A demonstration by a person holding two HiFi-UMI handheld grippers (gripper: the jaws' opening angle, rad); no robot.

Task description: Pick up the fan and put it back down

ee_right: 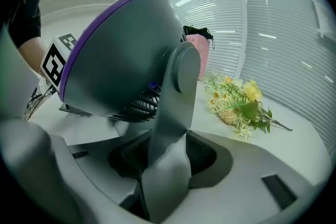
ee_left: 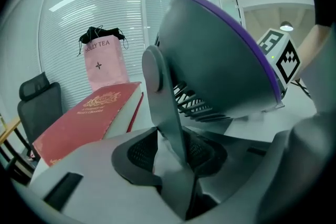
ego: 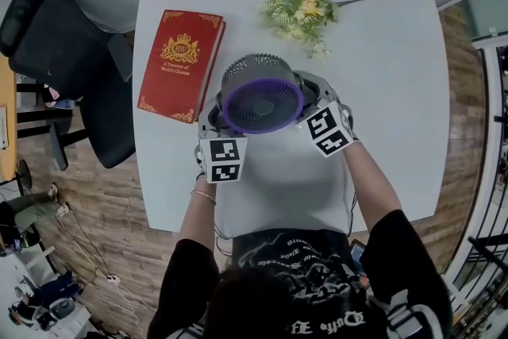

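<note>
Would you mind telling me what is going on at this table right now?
A person is taking hold of a grey, purple-rimmed fan at the white table. The left hand-held gripper and the right hand-held gripper each appear closed on one of the fan's side support arms. Whether it has lifted off yet is unclear. A red book and flowers lie beyond it.
</note>
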